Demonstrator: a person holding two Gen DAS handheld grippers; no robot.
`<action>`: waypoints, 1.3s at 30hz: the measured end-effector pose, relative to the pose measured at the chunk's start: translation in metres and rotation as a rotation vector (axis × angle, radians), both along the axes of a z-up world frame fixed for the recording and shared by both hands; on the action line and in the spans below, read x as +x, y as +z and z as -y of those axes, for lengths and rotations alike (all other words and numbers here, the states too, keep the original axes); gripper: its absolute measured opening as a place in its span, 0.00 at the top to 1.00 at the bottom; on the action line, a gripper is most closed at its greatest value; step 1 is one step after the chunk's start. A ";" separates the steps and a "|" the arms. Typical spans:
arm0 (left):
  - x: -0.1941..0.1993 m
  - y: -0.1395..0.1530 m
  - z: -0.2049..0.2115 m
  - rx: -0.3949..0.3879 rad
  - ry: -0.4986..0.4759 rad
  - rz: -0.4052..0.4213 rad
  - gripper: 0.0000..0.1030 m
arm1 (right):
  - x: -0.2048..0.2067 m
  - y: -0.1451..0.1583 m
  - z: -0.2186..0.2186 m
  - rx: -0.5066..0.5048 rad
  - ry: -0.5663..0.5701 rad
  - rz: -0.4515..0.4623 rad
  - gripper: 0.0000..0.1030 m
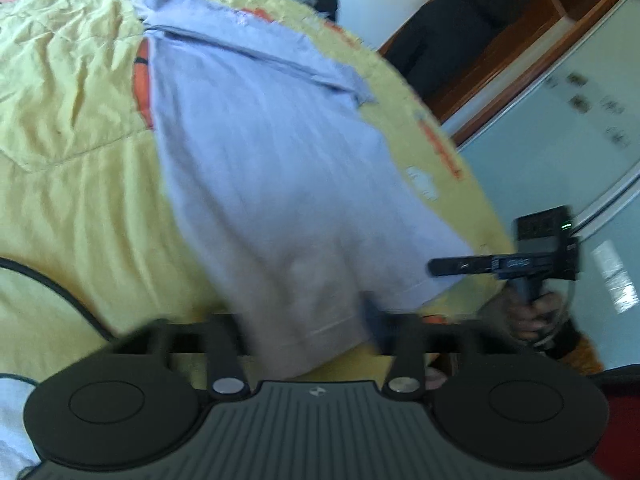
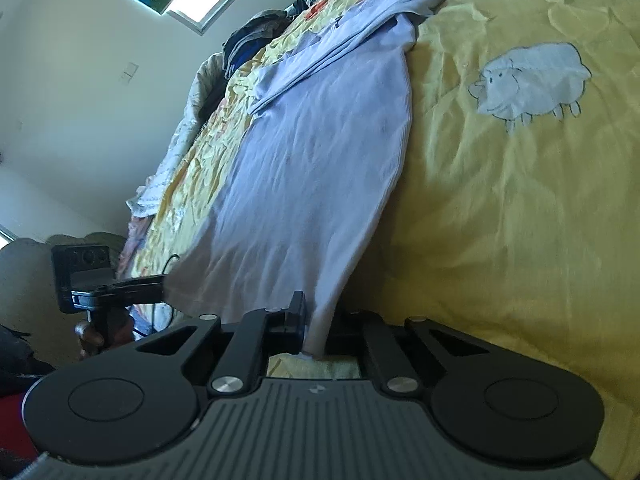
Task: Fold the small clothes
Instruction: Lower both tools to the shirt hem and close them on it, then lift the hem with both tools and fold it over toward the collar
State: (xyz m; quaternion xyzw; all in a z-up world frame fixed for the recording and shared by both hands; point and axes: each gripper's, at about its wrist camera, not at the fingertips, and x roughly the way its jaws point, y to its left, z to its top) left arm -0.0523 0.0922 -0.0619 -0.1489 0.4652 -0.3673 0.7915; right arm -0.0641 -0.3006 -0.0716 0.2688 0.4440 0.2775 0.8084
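**Pale lilac garment held by its near hem over a yellow bedspread.**

The garment [image 1: 264, 168] is thin ribbed knit, judged light, limp and non-slippery; it drapes from both grips towards the far edge of the bedspread [image 1: 80, 184], its sleeve folded across the top. Left gripper [image 1: 308, 336] and right gripper [image 2: 316, 332] are each clamped on a hem corner, the sensible holds for a soft cloth. Open bedspread lies beside the sheep motif [image 2: 532, 80]; the bed's edge towards the wardrobe [image 1: 500, 40] runs near the garment, and piled clothes [image 2: 248, 40] crowd the far corner.
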 end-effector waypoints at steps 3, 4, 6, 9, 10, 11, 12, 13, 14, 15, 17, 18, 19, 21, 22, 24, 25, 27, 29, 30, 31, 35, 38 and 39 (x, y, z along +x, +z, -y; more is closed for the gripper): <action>0.000 -0.005 0.000 0.028 0.034 -0.008 0.95 | 0.001 0.005 -0.009 -0.050 -0.015 0.017 0.89; -0.002 -0.005 0.001 0.035 0.043 0.002 0.95 | -0.001 0.008 -0.013 -0.074 -0.018 0.029 0.94; -0.007 -0.002 0.004 0.067 0.057 0.041 0.96 | -0.005 0.013 -0.018 -0.100 -0.020 0.046 0.95; -0.012 0.003 0.009 0.092 0.075 0.091 0.97 | -0.007 0.020 -0.021 -0.104 -0.024 0.060 0.94; -0.013 0.005 0.010 0.092 0.076 0.108 0.97 | -0.006 0.021 -0.021 -0.094 -0.026 0.065 0.94; -0.013 0.008 0.010 0.086 0.080 0.123 0.97 | -0.005 0.024 -0.021 -0.083 -0.027 0.074 0.94; -0.014 0.012 0.009 0.077 0.089 0.140 0.97 | -0.005 0.028 -0.021 -0.073 -0.029 0.084 0.94; -0.014 0.015 0.008 0.070 0.091 0.152 0.97 | -0.004 0.032 -0.020 -0.060 -0.031 0.095 0.94; -0.013 0.019 0.008 0.067 0.089 0.160 0.97 | -0.004 0.037 -0.019 -0.045 -0.032 0.108 0.94; -0.012 0.022 0.008 0.066 0.092 0.169 0.97 | -0.003 0.042 -0.019 -0.034 -0.030 0.124 0.94; -0.011 0.028 0.009 0.062 0.100 0.187 0.97 | 0.000 0.051 -0.019 -0.035 -0.035 0.154 0.94; -0.009 0.031 0.009 0.054 0.105 0.199 0.97 | 0.002 0.055 -0.019 -0.033 -0.039 0.167 0.94; -0.009 0.034 0.009 0.046 0.111 0.211 0.97 | 0.005 0.059 -0.020 -0.028 -0.046 0.179 0.94; -0.008 0.041 0.009 0.025 0.121 0.237 0.97 | 0.012 0.064 -0.019 -0.010 -0.062 0.201 0.94; -0.007 0.044 0.009 0.015 0.127 0.247 0.97 | 0.015 0.067 -0.019 -0.001 -0.070 0.213 0.94; -0.004 0.051 0.008 -0.001 0.148 0.265 0.97 | 0.022 0.072 -0.018 0.013 -0.089 0.235 0.94; -0.001 0.054 0.007 -0.008 0.161 0.274 0.97 | 0.025 0.073 -0.018 0.021 -0.100 0.245 0.94; 0.006 0.060 0.006 -0.021 0.201 0.293 0.97 | 0.030 0.077 -0.016 0.039 -0.124 0.266 0.94; 0.014 0.066 0.003 -0.046 0.240 0.305 0.97 | 0.034 0.081 -0.012 0.046 -0.153 0.285 0.94; 0.018 0.068 0.001 -0.056 0.266 0.313 0.97 | 0.037 0.082 -0.011 0.046 -0.173 0.295 0.94; 0.023 0.071 0.001 -0.062 0.290 0.317 0.97 | 0.040 0.084 -0.010 0.040 -0.193 0.306 0.94; 0.042 0.076 0.001 -0.077 0.386 0.325 0.97 | 0.055 0.091 -0.010 -0.031 -0.272 0.353 0.94; 0.056 0.078 0.005 -0.066 0.416 0.342 0.97 | 0.069 0.094 -0.016 -0.098 -0.310 0.379 0.94; 0.060 0.079 0.006 -0.065 0.426 0.343 0.97 | 0.074 0.095 -0.019 -0.113 -0.319 0.385 0.94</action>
